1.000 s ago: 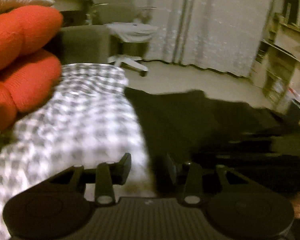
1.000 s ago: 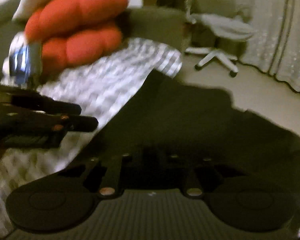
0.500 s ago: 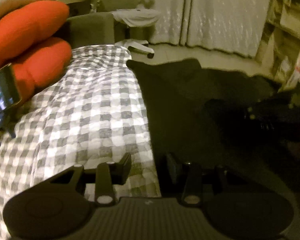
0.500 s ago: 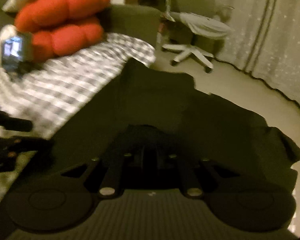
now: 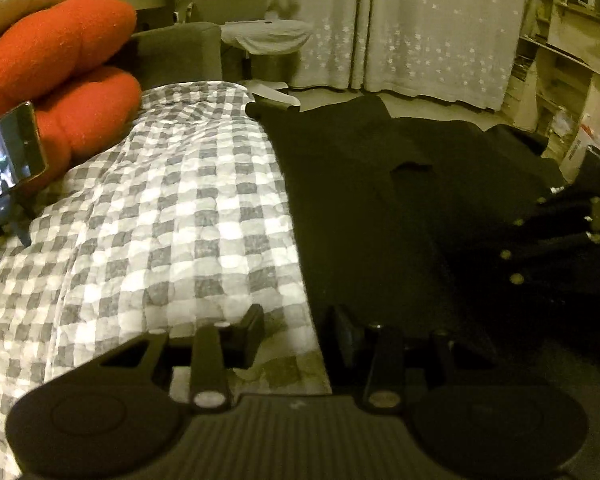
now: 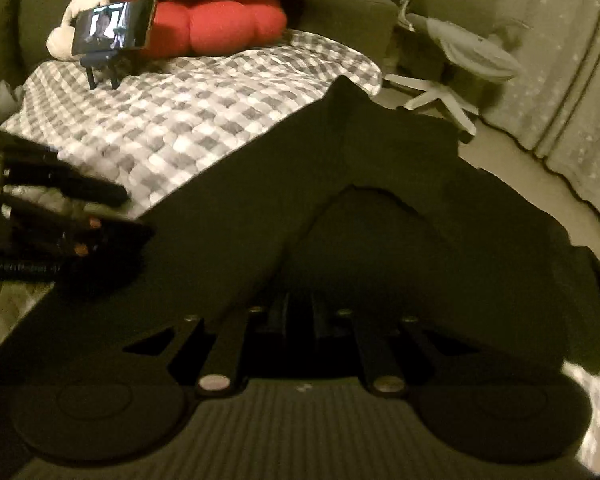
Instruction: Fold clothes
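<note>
Moved: both hand-held grippers swung along black garment [image 5: 364,200], more checkered bed cover [image 5: 172,216] showing.
Left hand-held gripper [image 5: 296,336]: parted, empty, at garment's edge.
Right hand-held gripper [image 6: 296,316]: nearly closed, contents unclear.
Risk: dark cloth slipping off bed's far edge if tugged.

Garment [image 5: 364,208] on blanket [image 5: 172,216], cushion [image 5: 56,60] behind.

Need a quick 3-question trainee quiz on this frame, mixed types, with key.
1. True or false: the black garment lies spread over the grey-and-white checked blanket.
2. What leans behind the phone on its small stand? A) red puffy cushion B) white office chair C) star-print curtain
3. Which has a visible gap between its fingers: left gripper or right gripper?

Key: 1 true; 2 A; 3 left.
</note>
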`<state>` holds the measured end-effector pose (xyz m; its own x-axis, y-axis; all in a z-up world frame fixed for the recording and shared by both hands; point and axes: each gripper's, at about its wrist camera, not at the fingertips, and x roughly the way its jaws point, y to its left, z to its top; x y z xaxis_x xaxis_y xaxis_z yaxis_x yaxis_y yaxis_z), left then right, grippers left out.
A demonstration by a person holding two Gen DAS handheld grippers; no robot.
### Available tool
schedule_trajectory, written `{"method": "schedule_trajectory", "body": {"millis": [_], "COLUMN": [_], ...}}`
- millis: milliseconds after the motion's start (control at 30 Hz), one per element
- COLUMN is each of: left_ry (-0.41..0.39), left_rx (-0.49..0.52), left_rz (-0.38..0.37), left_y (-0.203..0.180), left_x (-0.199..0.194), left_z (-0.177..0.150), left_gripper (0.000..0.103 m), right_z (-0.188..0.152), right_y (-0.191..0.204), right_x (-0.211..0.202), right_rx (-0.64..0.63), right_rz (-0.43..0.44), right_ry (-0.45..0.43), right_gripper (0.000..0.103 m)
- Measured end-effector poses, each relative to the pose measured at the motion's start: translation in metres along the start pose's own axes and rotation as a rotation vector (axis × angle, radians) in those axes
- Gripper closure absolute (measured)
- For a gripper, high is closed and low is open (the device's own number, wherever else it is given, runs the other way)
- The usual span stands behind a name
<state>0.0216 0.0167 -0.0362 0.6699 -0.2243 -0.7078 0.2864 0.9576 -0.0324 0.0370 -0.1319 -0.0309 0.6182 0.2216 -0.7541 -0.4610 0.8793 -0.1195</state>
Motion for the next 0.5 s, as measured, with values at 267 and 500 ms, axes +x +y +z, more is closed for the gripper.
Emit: {"method": "schedule_trajectory", "body": {"millis": [267, 500], "left_ry": [0.011, 0.022], "left_rx": [0.005, 0.018], "left_rz": [-0.012, -0.014], "left_y": [0.001, 0.003], "left_x": [-0.002, -0.005], "left_z": [-0.002, -0.003], "left_gripper": [0.062, 0.062], "right_z": [-0.032, -0.072], "right_y": [0.075, 0.120], "right_x": [-0.032, -0.063], "right_rx": [-0.145, 0.002], "right_rz": [0.098, 0.079], "right_ry": [0.007, -0.055], "right_gripper": [0.095, 0.087]}}
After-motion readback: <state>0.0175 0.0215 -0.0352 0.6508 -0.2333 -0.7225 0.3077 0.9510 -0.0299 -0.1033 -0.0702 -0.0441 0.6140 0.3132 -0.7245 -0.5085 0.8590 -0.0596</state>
